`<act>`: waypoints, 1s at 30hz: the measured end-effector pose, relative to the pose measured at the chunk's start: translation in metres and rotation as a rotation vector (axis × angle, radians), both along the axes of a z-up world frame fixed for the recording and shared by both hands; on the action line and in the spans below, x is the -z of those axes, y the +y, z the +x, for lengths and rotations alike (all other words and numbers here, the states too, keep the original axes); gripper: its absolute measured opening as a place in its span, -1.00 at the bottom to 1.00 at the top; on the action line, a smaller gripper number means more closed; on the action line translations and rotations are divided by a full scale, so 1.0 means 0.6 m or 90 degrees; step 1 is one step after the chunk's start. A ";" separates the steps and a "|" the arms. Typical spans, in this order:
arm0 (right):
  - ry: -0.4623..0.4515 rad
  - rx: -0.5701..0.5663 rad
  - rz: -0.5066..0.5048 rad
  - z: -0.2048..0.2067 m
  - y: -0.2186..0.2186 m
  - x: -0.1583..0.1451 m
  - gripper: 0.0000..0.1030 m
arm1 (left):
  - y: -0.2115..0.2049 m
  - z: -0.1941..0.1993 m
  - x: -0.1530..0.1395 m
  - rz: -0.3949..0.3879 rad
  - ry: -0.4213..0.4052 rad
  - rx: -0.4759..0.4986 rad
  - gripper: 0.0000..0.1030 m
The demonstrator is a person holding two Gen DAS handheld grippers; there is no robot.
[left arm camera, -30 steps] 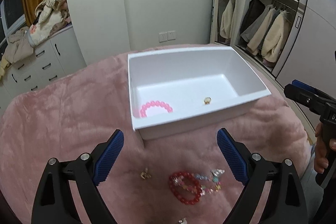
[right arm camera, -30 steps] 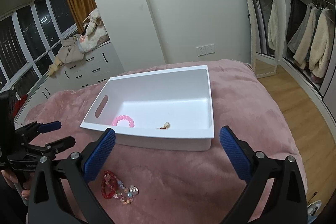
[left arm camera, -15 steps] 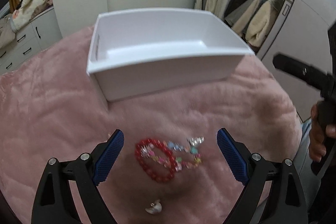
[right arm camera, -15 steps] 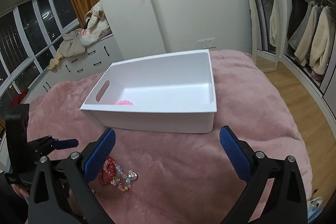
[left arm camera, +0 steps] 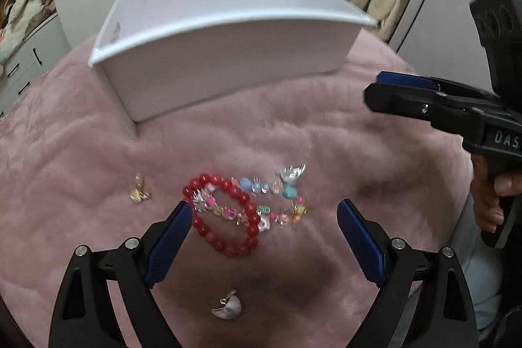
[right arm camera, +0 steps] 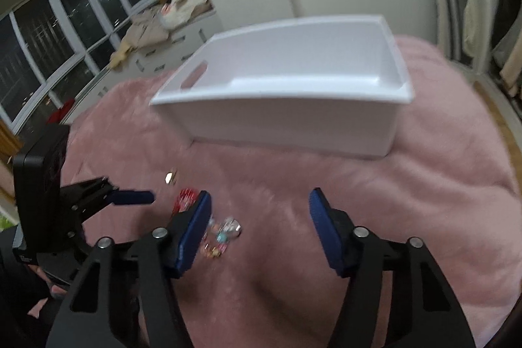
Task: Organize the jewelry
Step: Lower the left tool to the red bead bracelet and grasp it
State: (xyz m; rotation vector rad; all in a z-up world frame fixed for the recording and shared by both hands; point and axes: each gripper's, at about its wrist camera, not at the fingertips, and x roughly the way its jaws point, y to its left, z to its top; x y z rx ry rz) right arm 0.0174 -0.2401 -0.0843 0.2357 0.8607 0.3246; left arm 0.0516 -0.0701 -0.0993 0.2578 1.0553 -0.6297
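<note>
- Left gripper (left arm camera: 264, 229) hovered low over the pink blanket (left arm camera: 81, 185), fingers spread wide, nothing between them.
- Red bead bracelet (left arm camera: 225, 214) lay just ahead of the left finger, overlapped by a multicoloured charm bracelet (left arm camera: 277, 204) — both on the blanket, in front of the white bin (left arm camera: 228, 67).
- Gold earring (left arm camera: 139, 193) to their left; silver shell charm (left arm camera: 228, 309) nearer the camera.
- Right gripper (right arm camera: 259, 229) also released, empty, above the charms.
</note>
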 end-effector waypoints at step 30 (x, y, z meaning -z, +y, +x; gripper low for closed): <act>0.088 -0.081 -0.007 0.021 0.057 0.087 -0.69 | 0.013 0.017 0.062 0.033 0.047 -0.023 -0.43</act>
